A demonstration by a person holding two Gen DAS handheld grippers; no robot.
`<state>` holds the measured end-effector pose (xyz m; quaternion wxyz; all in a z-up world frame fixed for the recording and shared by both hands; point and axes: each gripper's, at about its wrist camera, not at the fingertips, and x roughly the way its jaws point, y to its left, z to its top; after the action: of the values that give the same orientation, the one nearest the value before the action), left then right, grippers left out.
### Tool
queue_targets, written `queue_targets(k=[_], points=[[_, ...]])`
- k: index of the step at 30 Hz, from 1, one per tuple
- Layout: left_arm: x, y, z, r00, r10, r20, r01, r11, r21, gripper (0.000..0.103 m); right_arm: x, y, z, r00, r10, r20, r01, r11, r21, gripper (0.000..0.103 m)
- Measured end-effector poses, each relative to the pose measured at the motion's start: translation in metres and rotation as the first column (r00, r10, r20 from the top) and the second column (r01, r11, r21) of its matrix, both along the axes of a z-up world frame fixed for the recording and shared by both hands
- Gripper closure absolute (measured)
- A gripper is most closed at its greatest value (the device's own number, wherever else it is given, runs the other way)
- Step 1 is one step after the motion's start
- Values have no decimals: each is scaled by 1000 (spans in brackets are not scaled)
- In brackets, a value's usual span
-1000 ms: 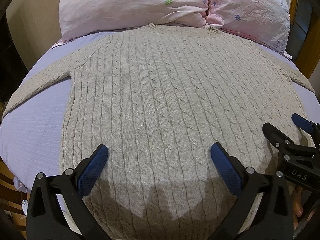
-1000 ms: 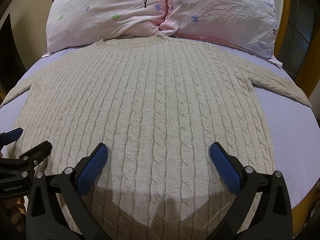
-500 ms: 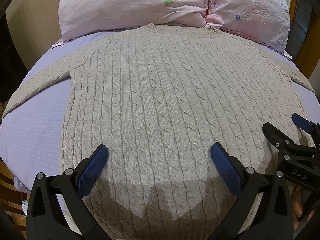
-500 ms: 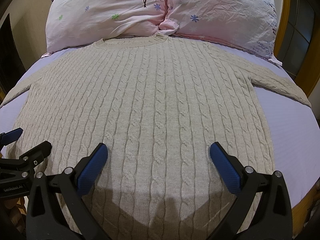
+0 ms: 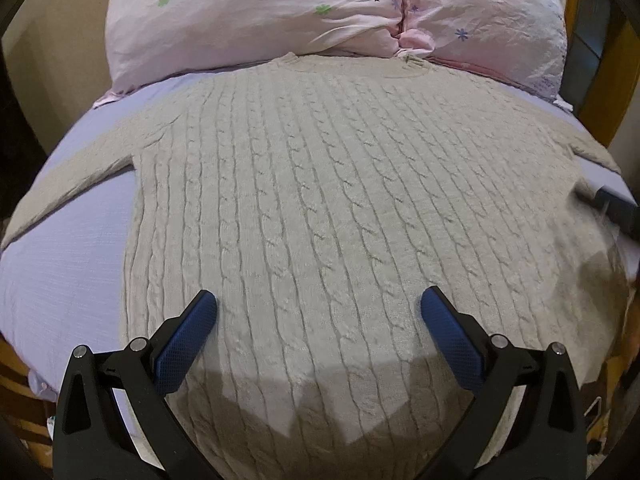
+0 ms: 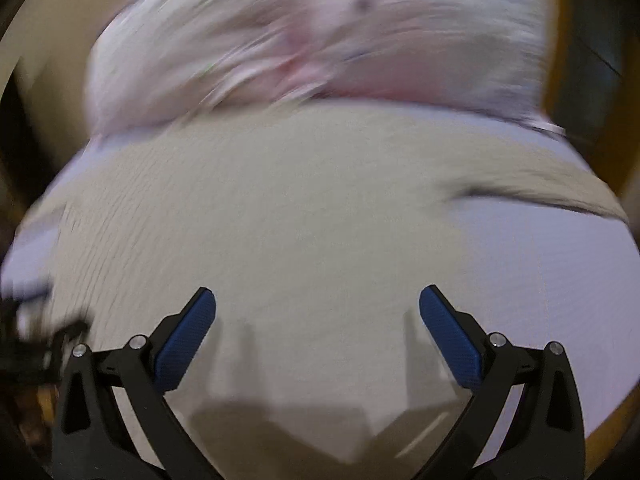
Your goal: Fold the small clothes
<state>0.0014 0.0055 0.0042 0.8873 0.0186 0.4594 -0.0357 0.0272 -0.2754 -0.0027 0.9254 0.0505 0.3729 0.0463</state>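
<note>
Left wrist view showed a beige sweater (image 5: 320, 208) lying flat on the bed (image 5: 60, 272), collar toward the pillows (image 5: 280, 12), sleeves spread out. Both the left gripper (image 5: 318, 312) and the right gripper (image 6: 318, 312) hovered with fingers spread, holding nothing. Folding looked unstarted; judging by the blur, the right gripper probably needed to reach the right sleeve.

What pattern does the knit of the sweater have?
The beige sweater has vertical cable-knit ribs, seen best in the left wrist view.
</note>
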Motion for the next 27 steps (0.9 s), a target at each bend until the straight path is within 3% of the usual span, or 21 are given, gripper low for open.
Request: queue_targets(k=[2,3,4,6,7,11,15,17,20,23,24,25,27], points=[[4,12,7,999,6,33,-4,998,-63,1,8,-68,15,985,-168,28,164,981,106,2],[4,18,9,999,8,53,-3,995,-98,1,14,-116,20,961,-277,20,269,945,185,9],[6,30,15,995,19,94,-4,987,-163,1,15,-133,21,949,-315,14,305,929,211,15],[9,47,22,986,52,159,-16,975,-220,1,23,-210,19,877,-477,-50,468,829,307,38],[12,52,26,981,65,185,-22,975,-223,1,27,-253,13,817,-566,-113,565,745,354,42],[18,72,38,957,104,272,-52,980,-193,1,36,-334,-13,707,-658,-260,689,558,462,56],[26,98,43,945,176,277,-117,969,-217,1,46,-370,-37,664,-667,-338,719,445,534,66],[27,110,43,936,222,274,-156,957,-243,1,49,-377,-40,653,-682,-328,721,428,545,72],[27,134,40,921,290,262,-216,936,-280,1,56,-383,-47,640,-699,-321,732,425,533,95],[21,161,37,896,359,263,-251,895,-368,1,62,-388,-40,641,-712,-286,725,439,532,96],[20,170,37,887,379,263,-258,880,-398,1,65,-376,-24,658,-719,-225,705,483,520,96],[16,181,37,874,405,268,-270,864,-426,1,66,-349,5,706,-701,-103,649,581,491,96],[10,199,38,845,457,279,-314,845,-434,1,71,-307,38,778,-629,16,549,692,469,96]])
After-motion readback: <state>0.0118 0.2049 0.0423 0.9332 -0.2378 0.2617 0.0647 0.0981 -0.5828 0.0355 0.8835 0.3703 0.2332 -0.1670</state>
